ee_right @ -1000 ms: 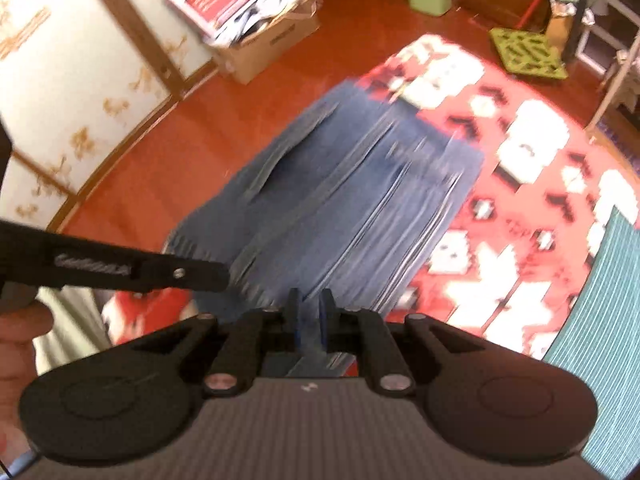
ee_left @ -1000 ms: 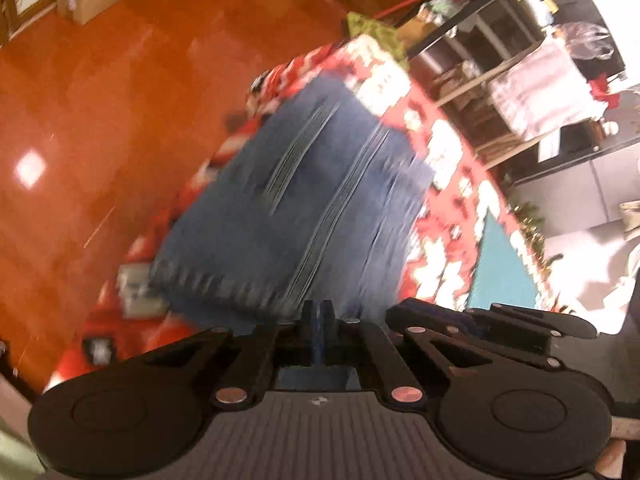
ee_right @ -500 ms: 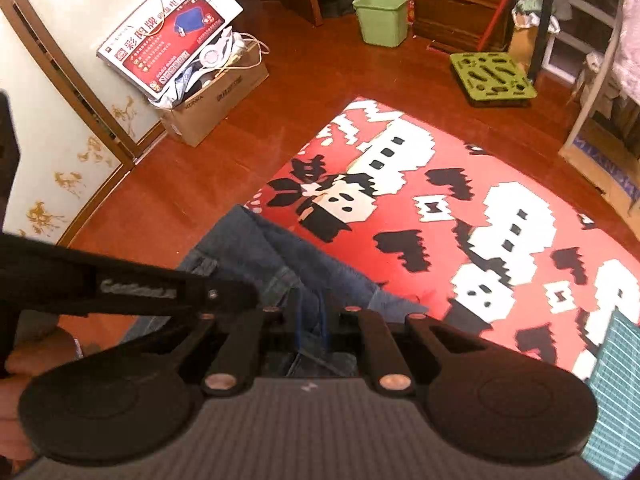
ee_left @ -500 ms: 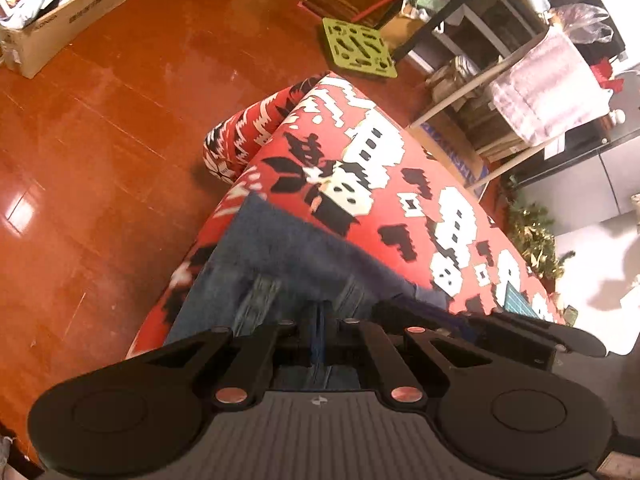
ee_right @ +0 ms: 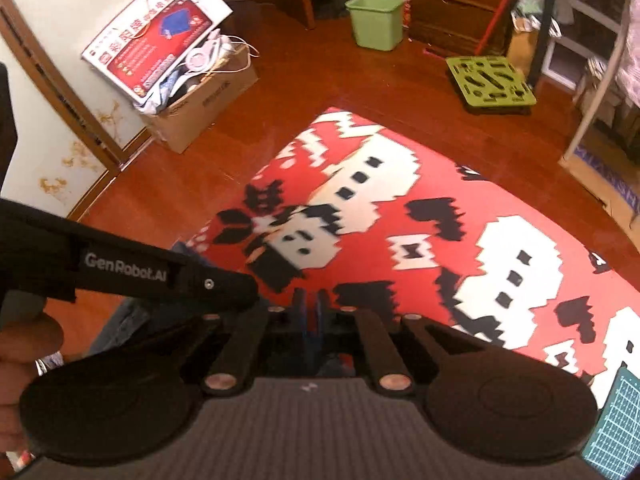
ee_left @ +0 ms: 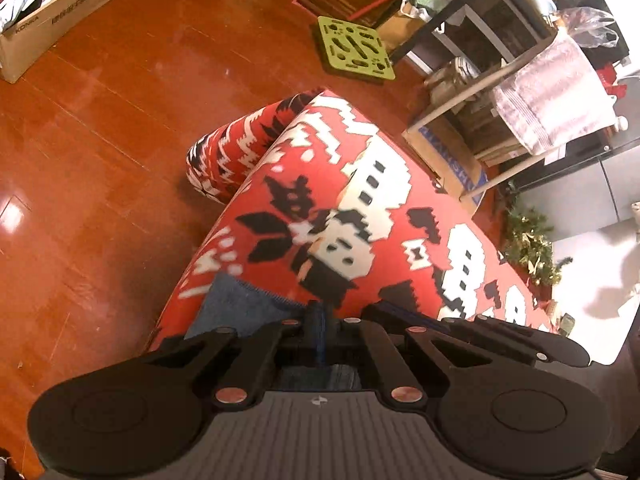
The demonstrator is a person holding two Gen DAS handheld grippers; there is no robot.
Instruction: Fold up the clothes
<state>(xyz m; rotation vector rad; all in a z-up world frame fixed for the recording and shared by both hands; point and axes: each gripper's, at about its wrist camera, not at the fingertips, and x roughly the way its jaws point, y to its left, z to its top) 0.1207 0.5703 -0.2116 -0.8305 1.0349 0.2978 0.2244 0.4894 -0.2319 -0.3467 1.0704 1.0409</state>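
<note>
Right now both grippers are pinching the blue denim jeans, the left gripper and the right gripper each squeezing cloth. The jeans are lying at the near edge of the red, white and black patterned blanket. A fold seems underway; next, lay the cloth flat.

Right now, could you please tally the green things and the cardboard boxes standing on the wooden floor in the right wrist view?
Green bins: 1, the green bin.
Green perforated mats: 1, the green mat.
Open cardboard boxes: 1, the cardboard box, stuffed with papers and cables.
Total: 3.
</note>
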